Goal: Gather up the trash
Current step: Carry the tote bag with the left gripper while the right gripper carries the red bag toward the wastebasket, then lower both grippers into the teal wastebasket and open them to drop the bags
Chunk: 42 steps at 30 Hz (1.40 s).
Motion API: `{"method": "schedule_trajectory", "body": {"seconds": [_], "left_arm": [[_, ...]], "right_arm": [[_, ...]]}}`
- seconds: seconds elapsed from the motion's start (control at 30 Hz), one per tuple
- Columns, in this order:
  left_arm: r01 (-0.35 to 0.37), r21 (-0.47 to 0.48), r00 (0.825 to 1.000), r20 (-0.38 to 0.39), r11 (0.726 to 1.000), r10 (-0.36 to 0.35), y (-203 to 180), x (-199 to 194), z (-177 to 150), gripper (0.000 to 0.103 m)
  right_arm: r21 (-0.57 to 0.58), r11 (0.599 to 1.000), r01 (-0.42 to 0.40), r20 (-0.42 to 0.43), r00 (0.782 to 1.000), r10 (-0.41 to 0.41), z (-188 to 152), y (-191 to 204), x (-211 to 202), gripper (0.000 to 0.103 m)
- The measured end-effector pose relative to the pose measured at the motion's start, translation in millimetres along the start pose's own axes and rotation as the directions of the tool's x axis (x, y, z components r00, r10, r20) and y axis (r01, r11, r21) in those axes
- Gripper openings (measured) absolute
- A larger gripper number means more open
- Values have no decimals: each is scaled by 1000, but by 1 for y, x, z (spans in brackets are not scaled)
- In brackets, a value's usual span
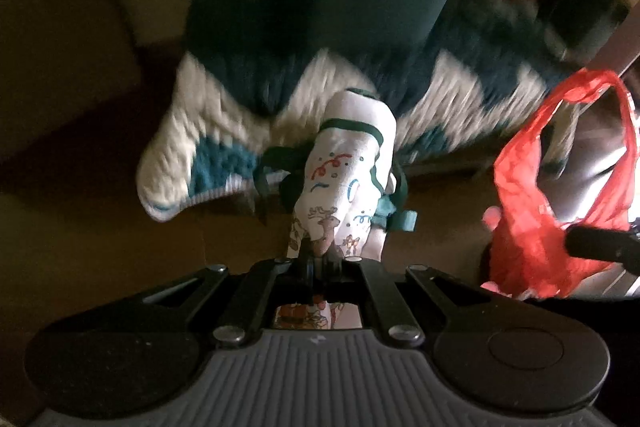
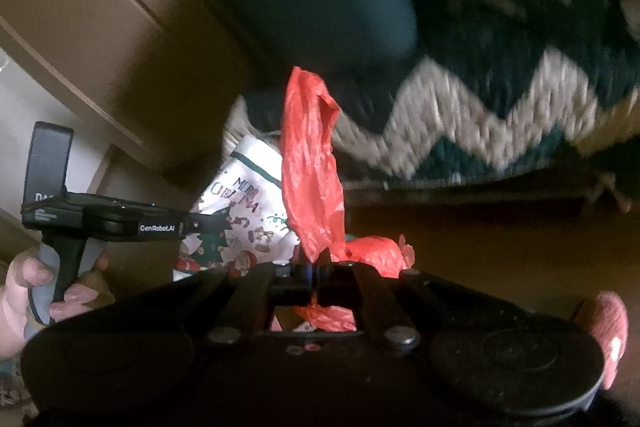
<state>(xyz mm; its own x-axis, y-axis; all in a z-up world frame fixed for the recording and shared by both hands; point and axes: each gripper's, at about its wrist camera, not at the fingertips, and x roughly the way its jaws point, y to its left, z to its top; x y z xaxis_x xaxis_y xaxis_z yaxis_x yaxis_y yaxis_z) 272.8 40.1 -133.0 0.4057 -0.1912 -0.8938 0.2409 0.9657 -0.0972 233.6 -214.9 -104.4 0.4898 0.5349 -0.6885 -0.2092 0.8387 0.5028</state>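
The left gripper (image 1: 316,255) is pinched tight on the edge of a Christmas gift bag (image 1: 348,163), which hangs away beyond the fingertips. The right gripper (image 2: 316,269) is clamped just as narrowly on a red plastic bag (image 2: 310,171), whose loose handle loop stretches out past its fingers. In the right wrist view the gift bag sits just left of the red one, the left gripper reaching in from that side with a hand (image 2: 28,287) on its handle.

To my eye the step in hand is getting the gift bag into the red bag. That would go best if the right fingers hold one edge of the mouth so it gapes, and the gift bag comes over the opening before the left lets go.

The red bag is thin, crinkly film, limp and likely to collapse shut. The gift bag looks like stiffer glossy paper, creased, printed with reindeer and streamers, with dark green ribbon handles. Beyond both fingertips lies a shaggy rug (image 1: 224,99) with a green and white zigzag.
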Motion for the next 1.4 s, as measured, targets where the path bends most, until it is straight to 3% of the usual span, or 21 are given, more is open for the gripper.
{"method": "schedule_trajectory", "body": {"seconds": [0.23, 0.53, 0.67, 0.93, 1.0, 1.17, 1.4], "left_arm": [[-22, -19, 986, 162, 1000, 25, -25, -82, 25, 4], [-56, -52, 953, 294, 997, 69, -47, -154, 83, 3], [-50, -75, 930, 360, 996, 74, -50, -188, 118, 3], [-106, -95, 859, 492, 990, 140, -61, -242, 197, 3], [-123, -97, 848, 506, 988, 155, -63, -245, 218, 4], [-152, -98, 842, 508, 984, 181, -64, -224, 262, 4], [-162, -110, 867, 459, 981, 195, -48, -157, 299, 4]], "right_arm": [[-140, 990, 31, 139, 990, -12, 48, 43, -72, 1], [-235, 965, 120, 319, 947, -40, 115, 83, -132, 1], [-246, 961, 130, 368, 929, -32, 144, 96, -140, 1], [-267, 950, 160, 436, 900, -29, 208, 118, -141, 1], [-268, 949, 167, 446, 894, -31, 226, 118, -136, 1], [-257, 951, 172, 462, 886, -35, 266, 112, -111, 1], [-218, 963, 160, 426, 903, -53, 301, 88, -49, 1]]}}
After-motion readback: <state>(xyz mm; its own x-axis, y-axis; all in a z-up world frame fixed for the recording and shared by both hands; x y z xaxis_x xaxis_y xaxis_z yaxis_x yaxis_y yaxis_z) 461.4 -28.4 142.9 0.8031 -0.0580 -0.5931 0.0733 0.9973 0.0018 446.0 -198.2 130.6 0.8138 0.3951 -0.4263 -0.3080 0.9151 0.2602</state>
